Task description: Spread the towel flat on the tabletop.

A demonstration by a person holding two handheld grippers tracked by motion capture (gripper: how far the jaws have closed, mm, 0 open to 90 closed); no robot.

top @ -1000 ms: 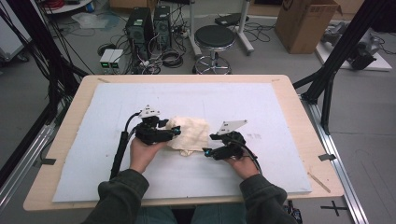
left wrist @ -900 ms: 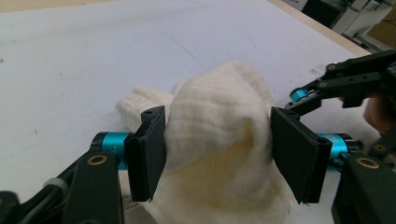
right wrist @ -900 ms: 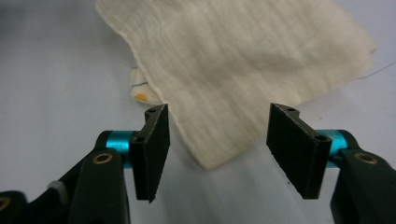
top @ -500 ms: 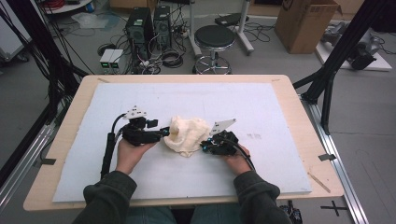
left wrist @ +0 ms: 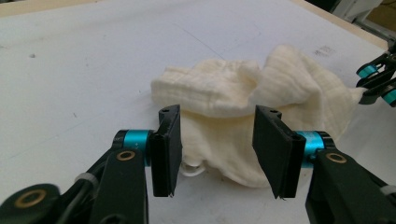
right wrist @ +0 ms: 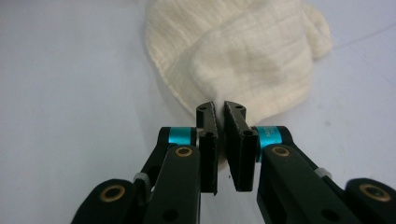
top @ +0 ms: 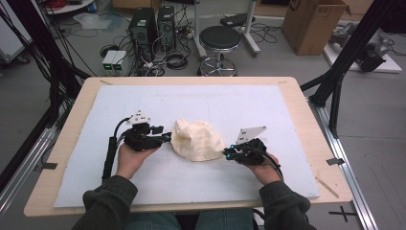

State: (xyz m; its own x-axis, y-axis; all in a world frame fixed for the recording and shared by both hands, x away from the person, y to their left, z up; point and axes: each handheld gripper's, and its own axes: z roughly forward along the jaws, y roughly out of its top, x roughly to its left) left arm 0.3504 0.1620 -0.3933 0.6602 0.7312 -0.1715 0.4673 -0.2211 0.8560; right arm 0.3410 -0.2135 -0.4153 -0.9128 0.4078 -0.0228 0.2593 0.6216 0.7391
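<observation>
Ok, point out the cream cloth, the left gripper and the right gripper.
cream cloth [top: 198, 141], high view, middle of the bunched heap.
left gripper [left wrist: 217, 144], left gripper view, midway between its fingertips.
right gripper [right wrist: 220, 112], right gripper view, midway between its fingertips.

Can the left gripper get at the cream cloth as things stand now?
Probably yes. The left gripper has open jaws that have just been closing, and the cream cloth already lies between them, with nothing in the way; the pads do not press on it yet.
</observation>
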